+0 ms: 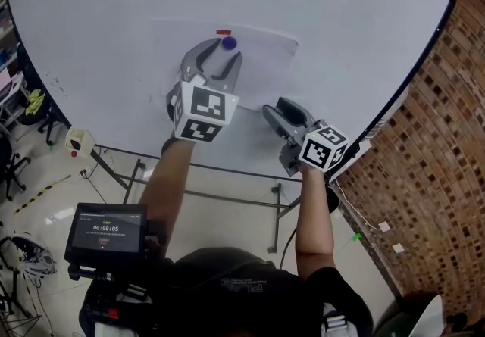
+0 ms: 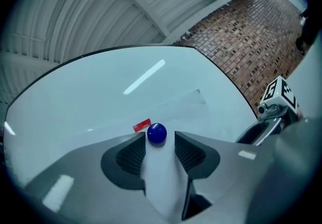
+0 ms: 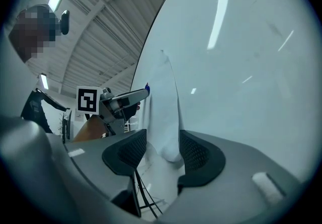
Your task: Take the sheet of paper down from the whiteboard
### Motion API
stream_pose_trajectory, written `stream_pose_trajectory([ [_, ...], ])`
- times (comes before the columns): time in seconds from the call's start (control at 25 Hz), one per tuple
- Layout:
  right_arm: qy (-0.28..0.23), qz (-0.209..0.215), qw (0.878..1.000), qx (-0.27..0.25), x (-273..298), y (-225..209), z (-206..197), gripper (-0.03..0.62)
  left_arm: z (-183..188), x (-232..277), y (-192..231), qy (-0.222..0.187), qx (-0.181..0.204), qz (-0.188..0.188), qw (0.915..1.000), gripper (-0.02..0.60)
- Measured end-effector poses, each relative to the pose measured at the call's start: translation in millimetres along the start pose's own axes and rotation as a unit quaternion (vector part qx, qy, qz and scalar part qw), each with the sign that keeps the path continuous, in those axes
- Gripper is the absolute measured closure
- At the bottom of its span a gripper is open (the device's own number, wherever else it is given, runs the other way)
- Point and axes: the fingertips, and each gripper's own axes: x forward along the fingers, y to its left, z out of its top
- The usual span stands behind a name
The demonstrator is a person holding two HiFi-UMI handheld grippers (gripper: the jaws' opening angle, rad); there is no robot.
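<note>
A white sheet of paper [image 1: 265, 63] hangs on the whiteboard [image 1: 114, 17], pinned near its top by a small red magnet [image 1: 223, 32] and a round blue magnet [image 1: 228, 43]. My left gripper [image 1: 222, 51] is up at the board, open, and the blue magnet [image 2: 156, 133] sits right between its fingertips with a thin gap on each side. The red magnet [image 2: 142, 125] lies just left of it. My right gripper [image 1: 279, 108] is lower, at the sheet's bottom right. It is open, and the paper's curled lower edge [image 3: 168, 117] hangs between its pads untouched.
A brick wall [image 1: 447, 138] stands close on the right of the board. The board's metal stand [image 1: 189, 176] crosses below it. A small screen [image 1: 106, 233] hangs at the person's chest. A person [image 3: 37, 107] stands far off in the right gripper view.
</note>
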Motion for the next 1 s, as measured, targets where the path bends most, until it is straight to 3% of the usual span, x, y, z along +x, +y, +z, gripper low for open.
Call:
stream_pose_trajectory([
  [0.24, 0.005, 0.004, 1.000, -0.002, 1, 1, -2, 0.395, 2, 0, -1, 0.002, 0.017, 0.011, 0.9998, 0.419],
  [0.8, 0.012, 0.000, 1.000, -0.011, 4, 2, -4, 0.421, 5, -3, 8, -0.006, 0.005, 0.045, 0.9990, 0.448],
  [0.92, 0.010, -0.012, 1.000, -0.016, 4, -2, -4, 0.455, 6, -3, 9, -0.007, 0.002, 0.047, 0.9988, 0.449],
  [1.0, 0.005, -0.024, 1.000, -0.018, 4, -6, -2, 0.514, 6, -4, 11, -0.007, 0.001, 0.050, 0.9987, 0.449],
])
